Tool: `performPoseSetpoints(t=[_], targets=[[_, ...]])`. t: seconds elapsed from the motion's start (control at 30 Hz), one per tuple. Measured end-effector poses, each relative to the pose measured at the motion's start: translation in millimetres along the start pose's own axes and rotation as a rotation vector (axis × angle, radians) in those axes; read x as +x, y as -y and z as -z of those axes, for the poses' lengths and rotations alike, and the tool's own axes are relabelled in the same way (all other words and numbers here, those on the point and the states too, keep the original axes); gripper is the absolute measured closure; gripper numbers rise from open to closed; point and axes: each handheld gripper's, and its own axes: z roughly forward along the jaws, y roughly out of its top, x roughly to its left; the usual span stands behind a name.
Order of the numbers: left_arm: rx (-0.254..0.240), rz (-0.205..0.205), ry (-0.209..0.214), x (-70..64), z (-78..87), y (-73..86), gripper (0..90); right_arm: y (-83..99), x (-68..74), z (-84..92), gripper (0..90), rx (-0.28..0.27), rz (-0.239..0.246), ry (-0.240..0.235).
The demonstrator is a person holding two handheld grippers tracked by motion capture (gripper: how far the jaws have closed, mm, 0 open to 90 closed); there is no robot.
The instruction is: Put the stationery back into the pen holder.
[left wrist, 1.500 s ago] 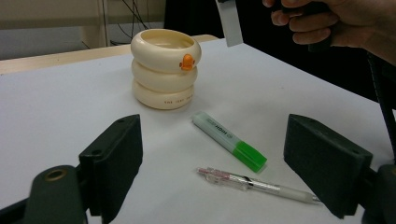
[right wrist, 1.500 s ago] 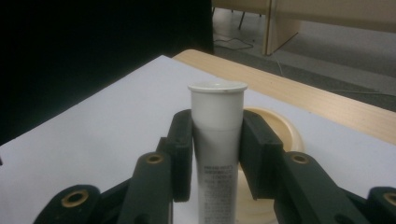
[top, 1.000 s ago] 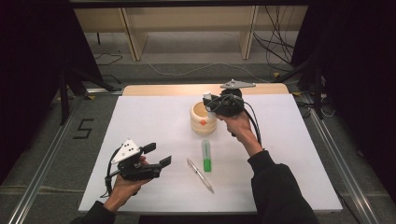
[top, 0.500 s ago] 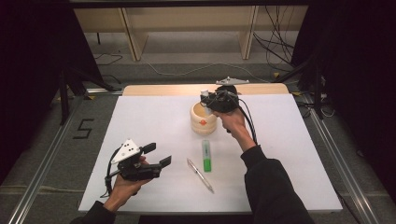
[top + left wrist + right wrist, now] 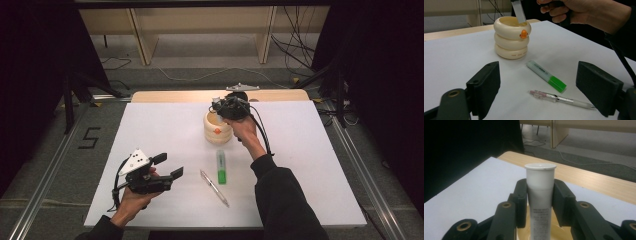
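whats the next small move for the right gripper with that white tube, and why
Probably lower it a little further, then open the jaws. The right gripper is clamped on the white tube, whose lower end already dips inside the cream cup, so it looks lined up to drop in.

The cream ringed cup (image 5: 512,37) looks glossy and smooth, the white tube (image 5: 540,195) matt plastic, the table edge (image 5: 584,178) wood.
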Motion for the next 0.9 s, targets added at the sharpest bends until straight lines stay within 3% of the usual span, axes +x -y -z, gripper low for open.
performPoseSetpoints(t=[0.33,0.9], targets=[[-0.001,-0.002,0.001,-0.2,0.2,0.0,19.3,5.2,-3.6,-9.3,67.4,0.022,-0.005,0.032],[0.0,0.0,-0.001,0.2,1.1,-0.3,19.3,17.6,-1.7,-22.1,67.3,0.076,-0.015,0.044]])
